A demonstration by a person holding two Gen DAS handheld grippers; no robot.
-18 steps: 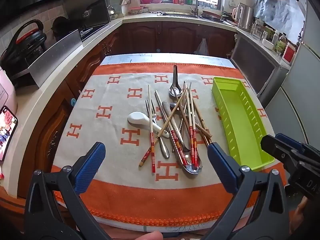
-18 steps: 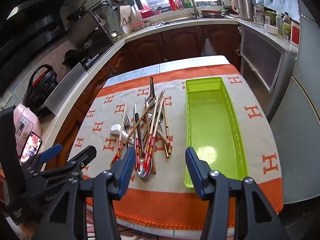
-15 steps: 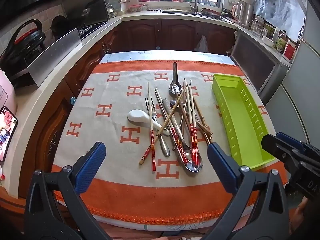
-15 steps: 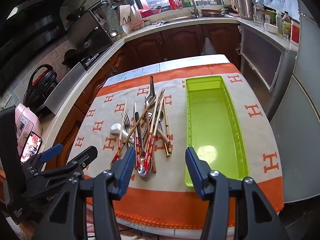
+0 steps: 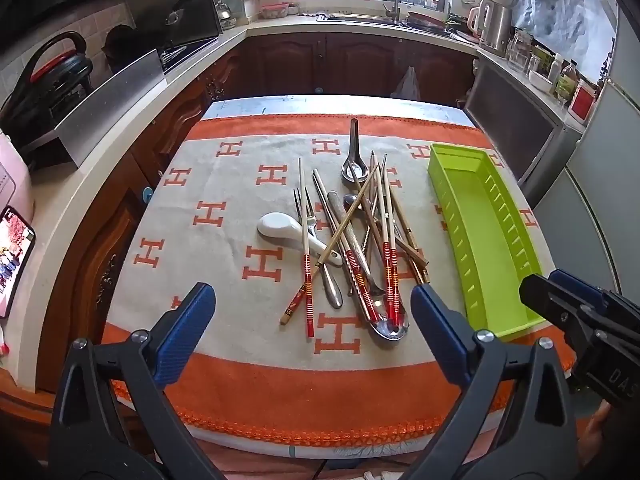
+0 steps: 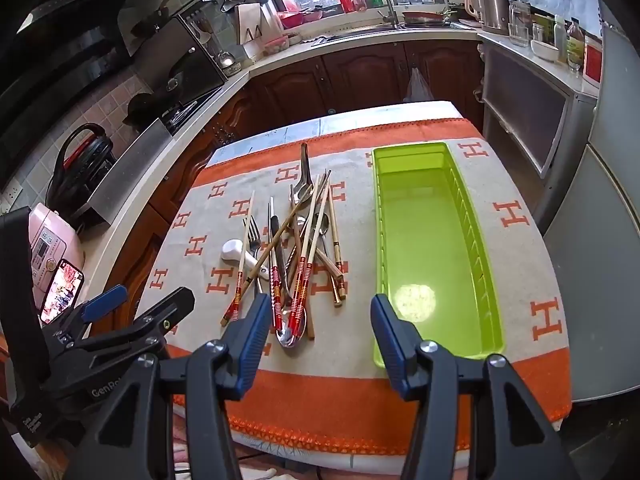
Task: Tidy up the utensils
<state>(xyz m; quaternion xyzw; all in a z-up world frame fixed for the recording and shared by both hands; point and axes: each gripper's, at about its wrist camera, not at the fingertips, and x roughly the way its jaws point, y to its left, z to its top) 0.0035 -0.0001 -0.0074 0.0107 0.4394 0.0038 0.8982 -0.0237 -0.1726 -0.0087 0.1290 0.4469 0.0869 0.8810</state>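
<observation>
Left gripper [image 5: 310, 322] jaws wide apart, nothing between them, hanging over the near orange border of the H-patterned cloth [image 5: 224, 216]. Right gripper [image 6: 318, 332] also spread, empty. Tangled pile of chopsticks, metal spoons and fork [image 5: 356, 240] sits mid-frame on the cloth; white ceramic spoon [image 5: 280, 230] at its left. Long lime-green plastic tray [image 6: 486, 280] right of pile, empty.
</observation>
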